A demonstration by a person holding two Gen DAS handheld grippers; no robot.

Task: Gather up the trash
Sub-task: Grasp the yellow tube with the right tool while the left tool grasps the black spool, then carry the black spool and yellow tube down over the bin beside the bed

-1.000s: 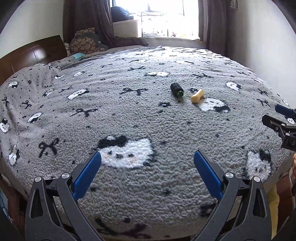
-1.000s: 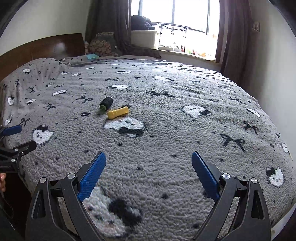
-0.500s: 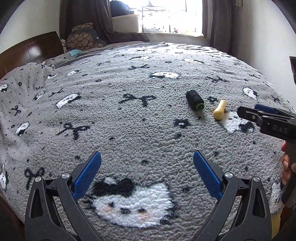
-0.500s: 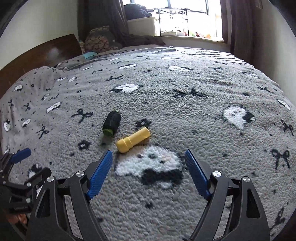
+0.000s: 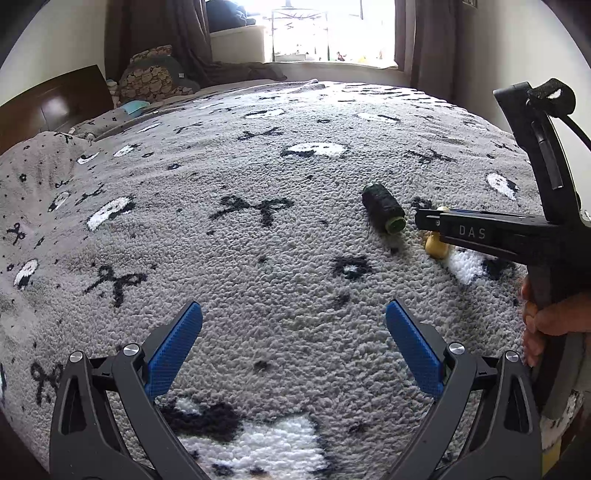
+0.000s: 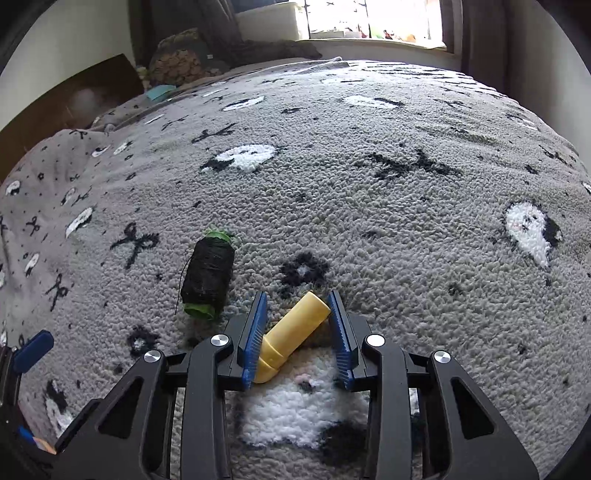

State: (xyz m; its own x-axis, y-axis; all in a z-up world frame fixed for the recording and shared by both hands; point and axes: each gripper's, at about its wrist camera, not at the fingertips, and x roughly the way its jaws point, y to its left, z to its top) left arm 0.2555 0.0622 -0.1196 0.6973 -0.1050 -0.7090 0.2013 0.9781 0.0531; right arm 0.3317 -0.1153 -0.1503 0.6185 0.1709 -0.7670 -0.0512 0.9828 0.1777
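Note:
A small yellow plastic tube (image 6: 291, 330) lies slantwise on the grey patterned blanket (image 6: 388, 229). My right gripper (image 6: 297, 308) has its blue pads on both sides of the tube, touching both ends, jaws narrowed around it. A spool of black thread with green ends (image 6: 208, 275) lies just left of it, apart. In the left wrist view the spool (image 5: 384, 214) lies ahead right, and the tube (image 5: 436, 246) is mostly hidden behind the right gripper (image 5: 424, 221). My left gripper (image 5: 293, 334) is open and empty above the blanket.
The bed fills both views. A wooden headboard (image 5: 48, 107) and pillows (image 5: 155, 79) lie at the far left. A window (image 5: 332, 29) with curtains is beyond the bed. A wall runs along the bed's right side.
My right gripper moved forward and down to the yellow tube and narrowed its jaws around it. My left gripper moved forward over the blanket, still open.

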